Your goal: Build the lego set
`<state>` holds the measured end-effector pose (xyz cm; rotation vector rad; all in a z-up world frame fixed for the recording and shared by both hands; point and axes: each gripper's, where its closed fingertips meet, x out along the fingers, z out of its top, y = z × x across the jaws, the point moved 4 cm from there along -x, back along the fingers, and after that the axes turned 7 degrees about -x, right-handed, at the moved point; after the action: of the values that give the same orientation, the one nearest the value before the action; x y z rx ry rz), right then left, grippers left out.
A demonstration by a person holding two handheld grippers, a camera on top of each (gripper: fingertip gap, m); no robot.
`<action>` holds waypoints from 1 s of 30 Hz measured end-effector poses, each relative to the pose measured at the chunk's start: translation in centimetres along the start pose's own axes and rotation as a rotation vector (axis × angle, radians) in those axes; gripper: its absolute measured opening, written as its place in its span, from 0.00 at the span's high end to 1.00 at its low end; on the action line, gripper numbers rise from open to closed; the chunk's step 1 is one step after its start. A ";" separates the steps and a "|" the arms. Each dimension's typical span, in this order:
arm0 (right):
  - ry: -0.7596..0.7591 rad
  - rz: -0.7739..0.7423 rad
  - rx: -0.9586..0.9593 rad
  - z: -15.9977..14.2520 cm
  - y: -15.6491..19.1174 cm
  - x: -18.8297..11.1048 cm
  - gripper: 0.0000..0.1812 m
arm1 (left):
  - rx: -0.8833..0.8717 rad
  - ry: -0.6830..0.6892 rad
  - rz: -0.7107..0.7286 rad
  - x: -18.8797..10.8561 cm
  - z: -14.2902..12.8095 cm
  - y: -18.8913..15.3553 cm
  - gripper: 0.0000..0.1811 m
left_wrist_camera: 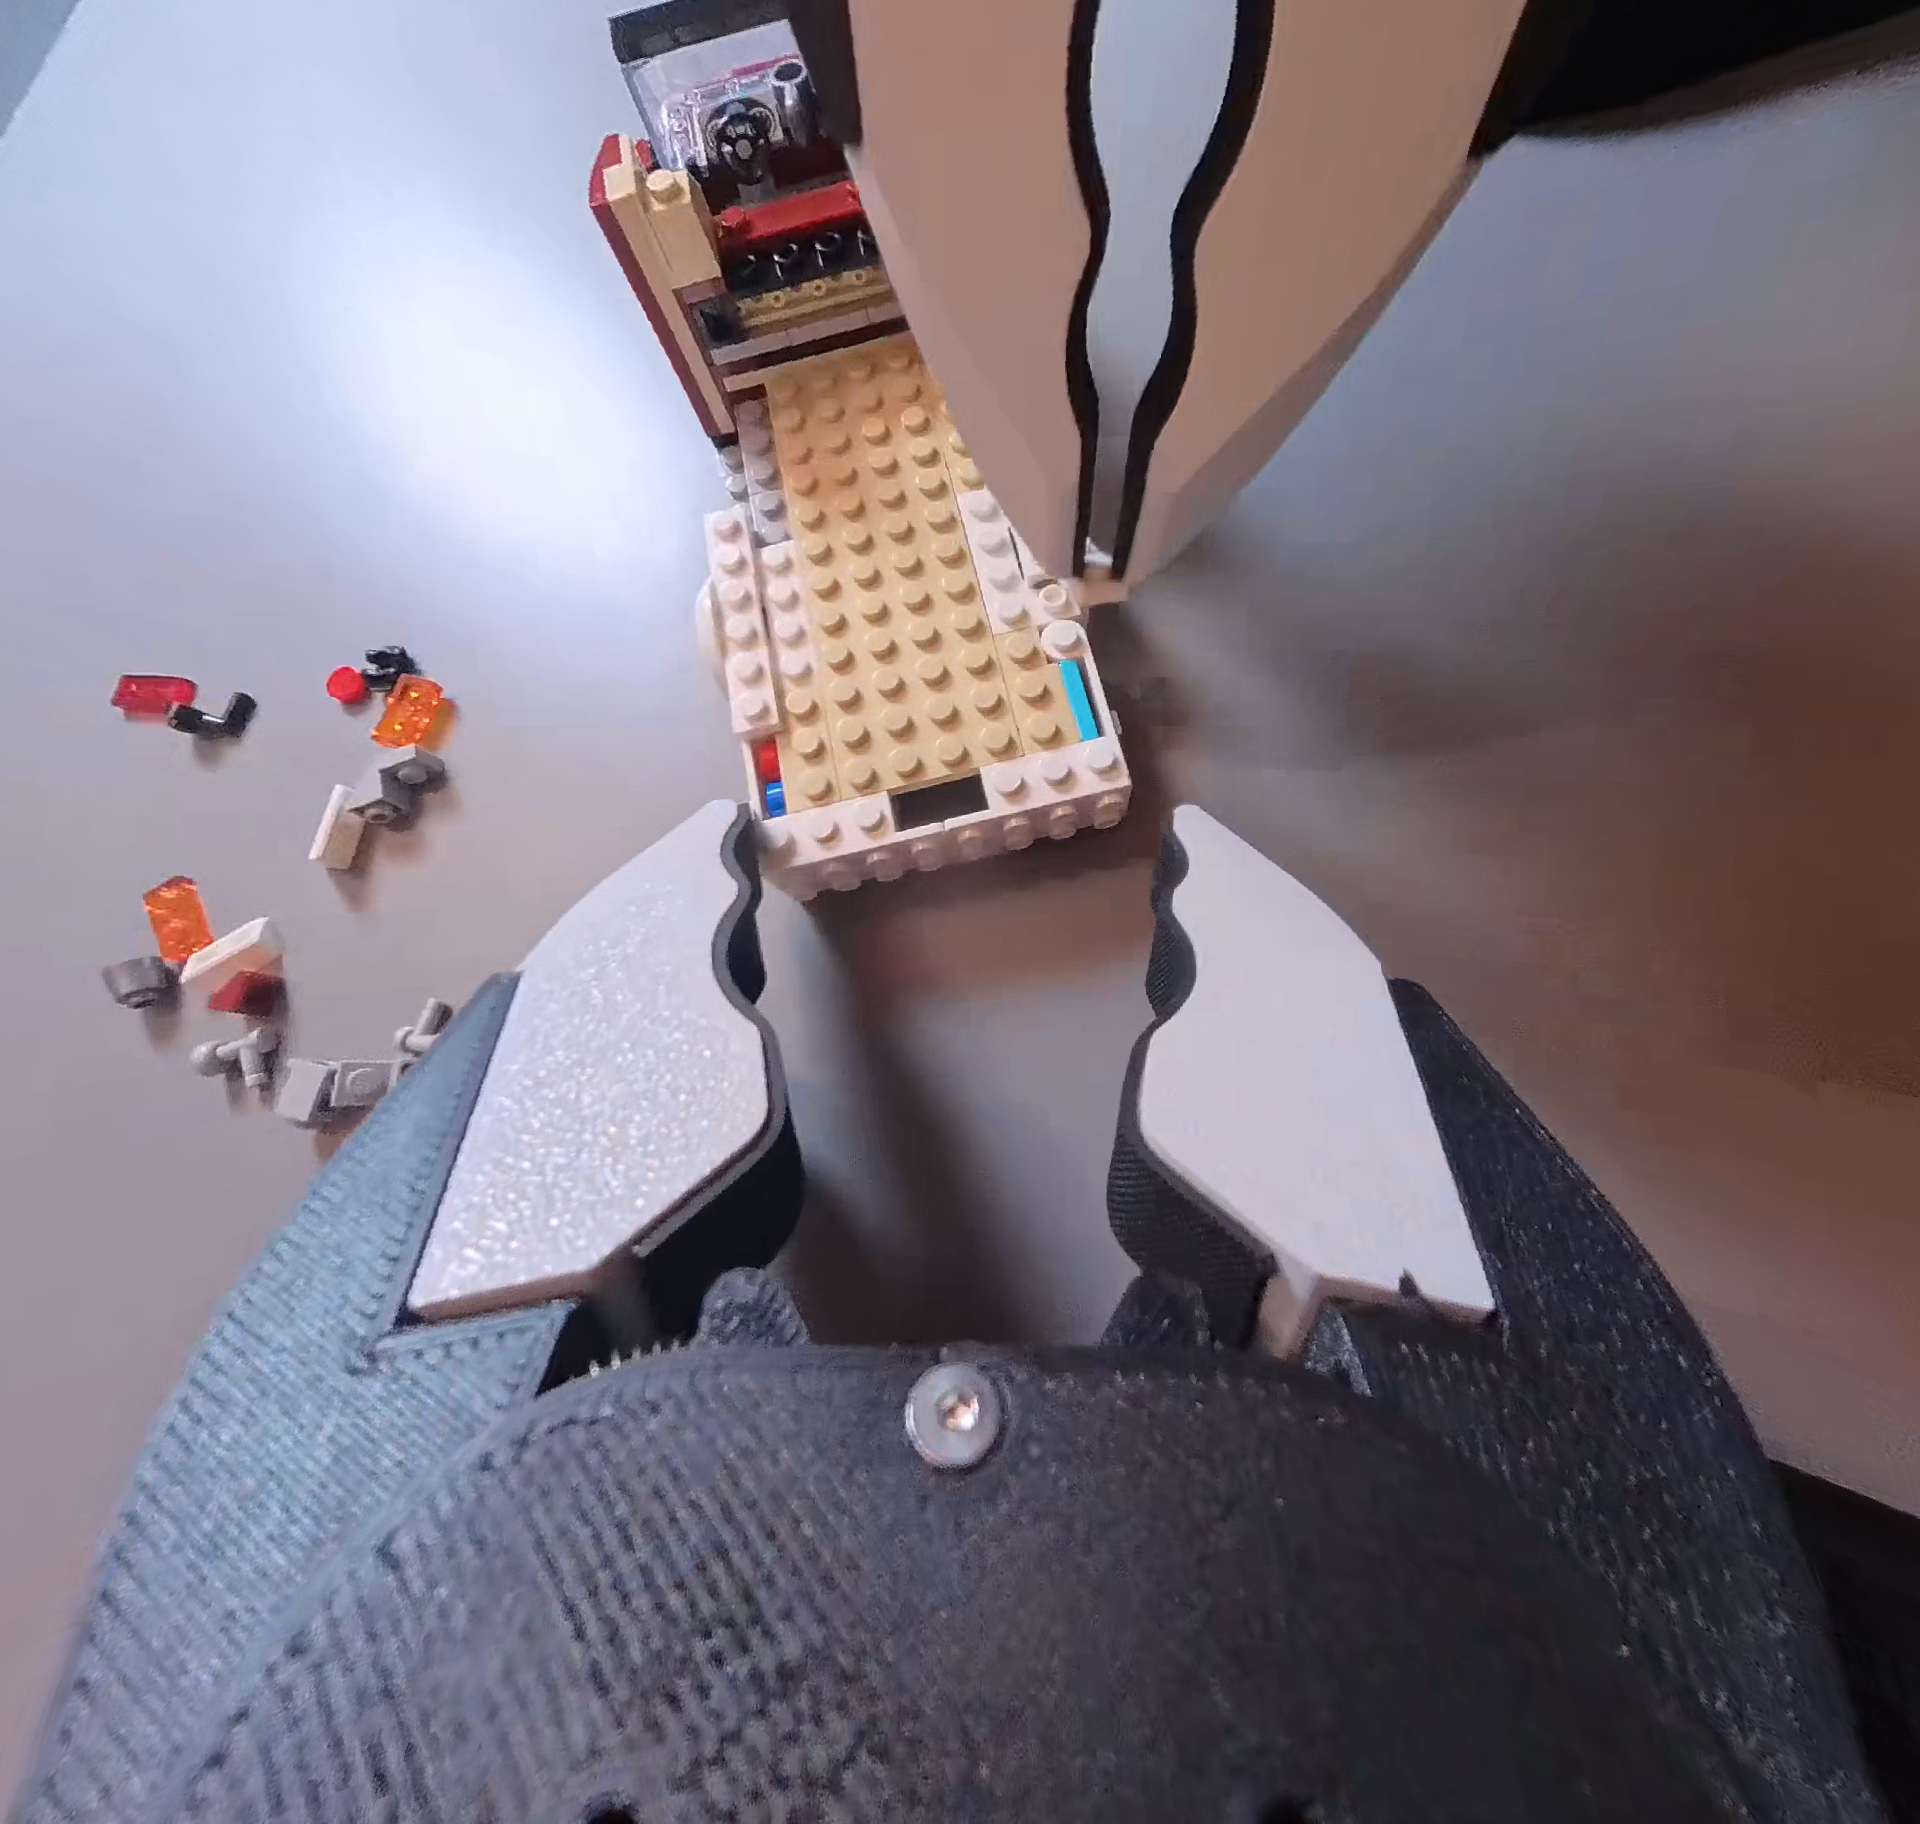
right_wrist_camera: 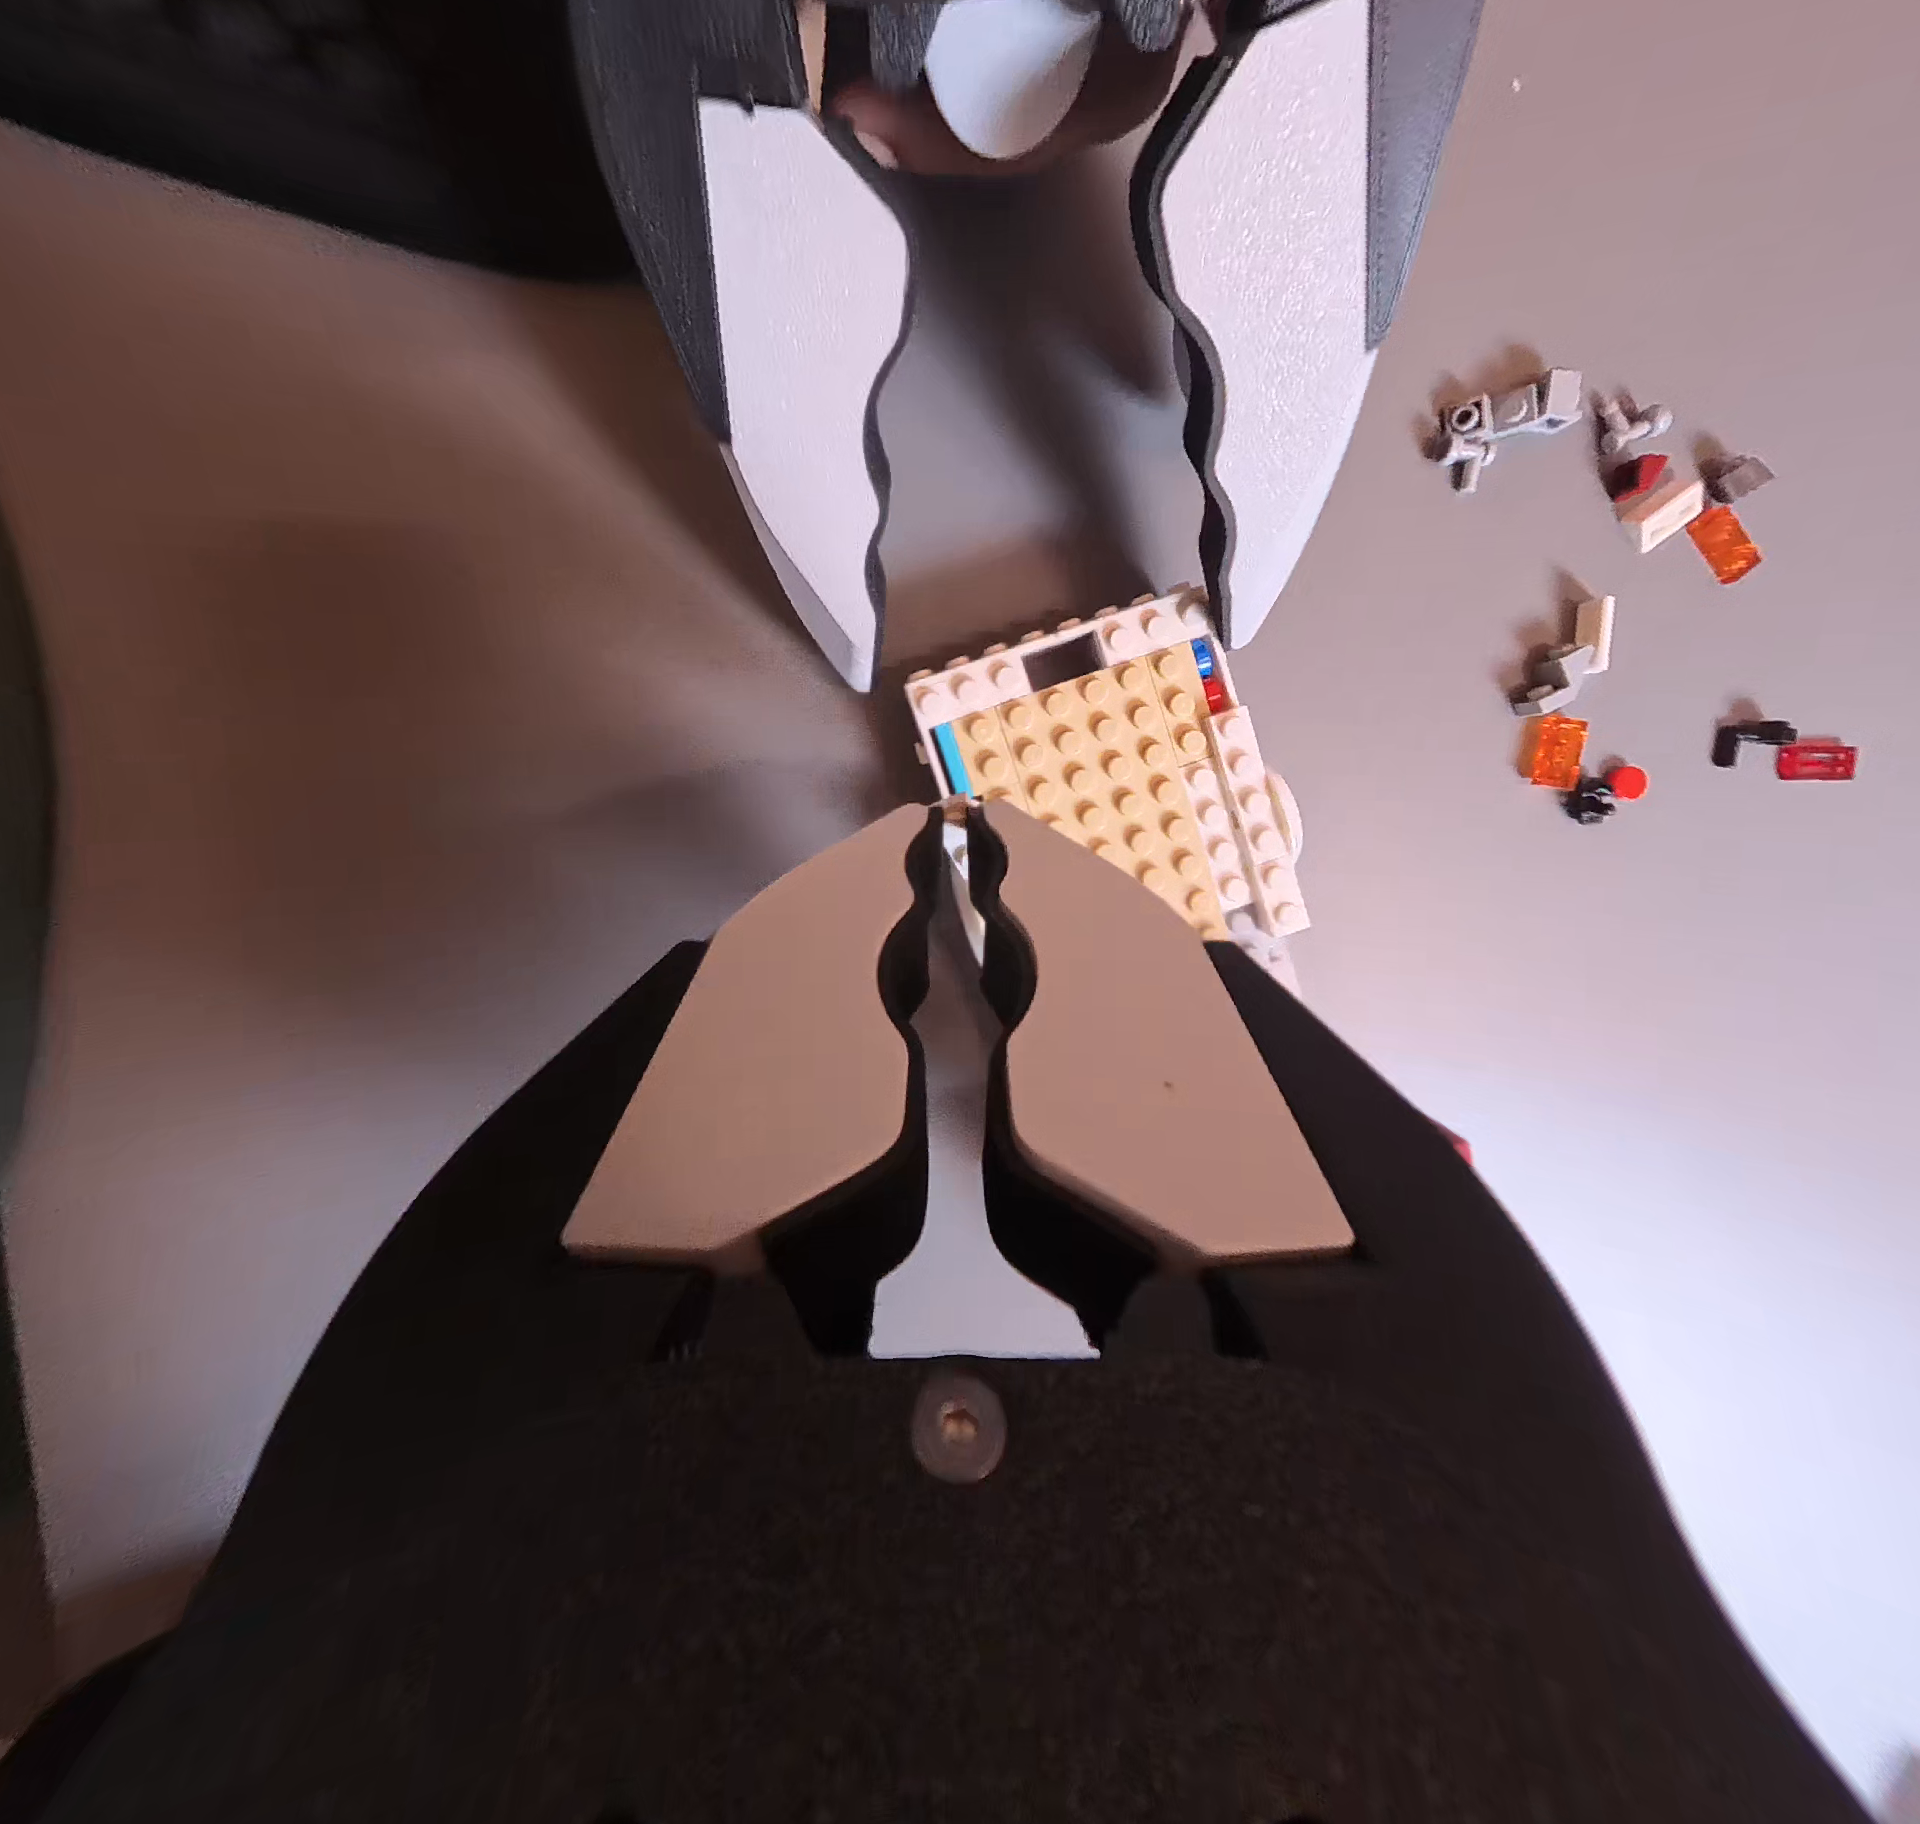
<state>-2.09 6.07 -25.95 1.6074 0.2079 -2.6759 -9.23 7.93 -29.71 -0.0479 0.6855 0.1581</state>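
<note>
The lego build is a long vehicle with a tan studded floor, white walls and a dark red cab at its far end. My left gripper is open, its jaws on either side of the build's near white end wall, the left fingertip touching a corner. My right gripper is shut on a small white piece at the build's side edge, beside a light blue tile. In the left wrist view the right gripper comes down from above onto that edge.
Several loose small pieces, orange, red, grey, white and black, lie scattered on the grey table to the left of the build. They show at the right in the right wrist view. A dark object lies at the upper left there. My right fingertips sit around 5 cm from my left ones.
</note>
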 end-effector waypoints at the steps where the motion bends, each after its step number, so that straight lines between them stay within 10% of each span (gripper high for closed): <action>1: 0.029 -0.013 -0.010 -0.1 -0.1 0.3 0.98 | 0.005 -0.009 0.007 0.0 -0.1 0.1 0.61; 30: 0.030 -0.027 0.049 -0.7 -0.3 0.4 0.92 | -0.032 -0.035 0.040 0.0 -0.3 0.1 0.62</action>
<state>-1.71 6.47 -26.59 1.6717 0.1667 -2.6989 -9.37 8.03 -29.93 -0.0617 0.6498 0.2073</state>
